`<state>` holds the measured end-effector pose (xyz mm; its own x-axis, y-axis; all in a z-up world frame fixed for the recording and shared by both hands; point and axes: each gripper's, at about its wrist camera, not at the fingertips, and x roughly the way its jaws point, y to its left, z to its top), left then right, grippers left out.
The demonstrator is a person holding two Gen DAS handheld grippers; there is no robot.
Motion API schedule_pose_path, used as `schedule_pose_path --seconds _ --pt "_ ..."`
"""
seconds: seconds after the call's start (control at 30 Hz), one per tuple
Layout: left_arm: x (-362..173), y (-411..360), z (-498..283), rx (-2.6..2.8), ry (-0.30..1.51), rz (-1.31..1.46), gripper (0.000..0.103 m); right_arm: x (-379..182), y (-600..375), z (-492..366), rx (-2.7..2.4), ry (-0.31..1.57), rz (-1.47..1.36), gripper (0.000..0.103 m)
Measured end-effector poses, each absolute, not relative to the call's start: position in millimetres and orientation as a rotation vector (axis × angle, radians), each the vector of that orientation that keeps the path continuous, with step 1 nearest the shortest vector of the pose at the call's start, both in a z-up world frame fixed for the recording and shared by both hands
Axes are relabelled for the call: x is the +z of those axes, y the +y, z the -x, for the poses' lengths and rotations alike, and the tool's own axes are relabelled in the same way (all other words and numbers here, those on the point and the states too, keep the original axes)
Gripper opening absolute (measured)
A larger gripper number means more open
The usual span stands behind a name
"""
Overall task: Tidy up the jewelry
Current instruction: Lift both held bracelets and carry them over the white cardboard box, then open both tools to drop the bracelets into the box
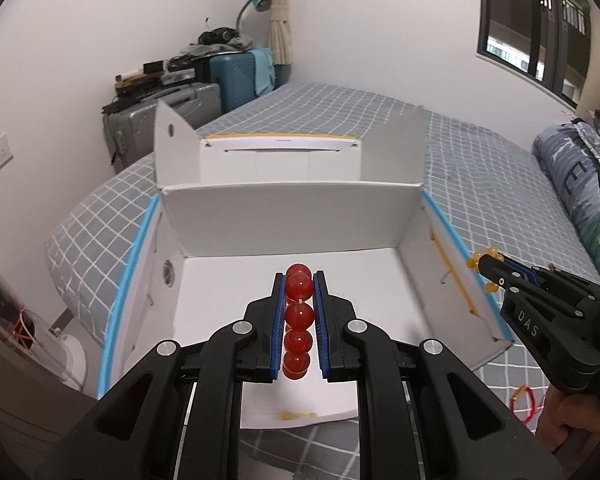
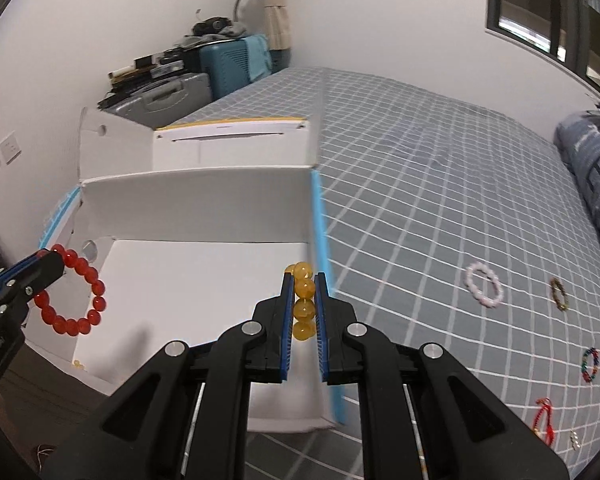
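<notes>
Pinching a red bead bracelet in my left gripper, jaws pressed tight on the round, glossy, translucent beads; five beads are showing between the blue ribbed pads in the left wrist view, and the full ring is hanging open in the right wrist view. My right gripper is clamping a yellow bead bracelet w/ smooth amber-like spheres, approx four visible between its pads. Both are hovering over the white cardboard box, a matte, flat-walled thing w/ blue tape along its edges and a divider making two compartments; red over the near one, yellow at its right wall. Lying on the grey checked bedsheet, well apart from the box, are four more bracelets: pink bead bracelet, dark one, multicolour one, red cord one.
</notes>
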<state>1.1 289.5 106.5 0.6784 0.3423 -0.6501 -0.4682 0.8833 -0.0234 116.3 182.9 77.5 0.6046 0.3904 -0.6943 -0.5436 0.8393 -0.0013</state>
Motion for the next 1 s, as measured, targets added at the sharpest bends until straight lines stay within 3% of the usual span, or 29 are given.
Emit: schedule_pose_path --seconds 1.0 --pt "58 343 -6 0.543 0.835 0.242 0.013 21 245 -128 0.592 0.907 0.263 0.01"
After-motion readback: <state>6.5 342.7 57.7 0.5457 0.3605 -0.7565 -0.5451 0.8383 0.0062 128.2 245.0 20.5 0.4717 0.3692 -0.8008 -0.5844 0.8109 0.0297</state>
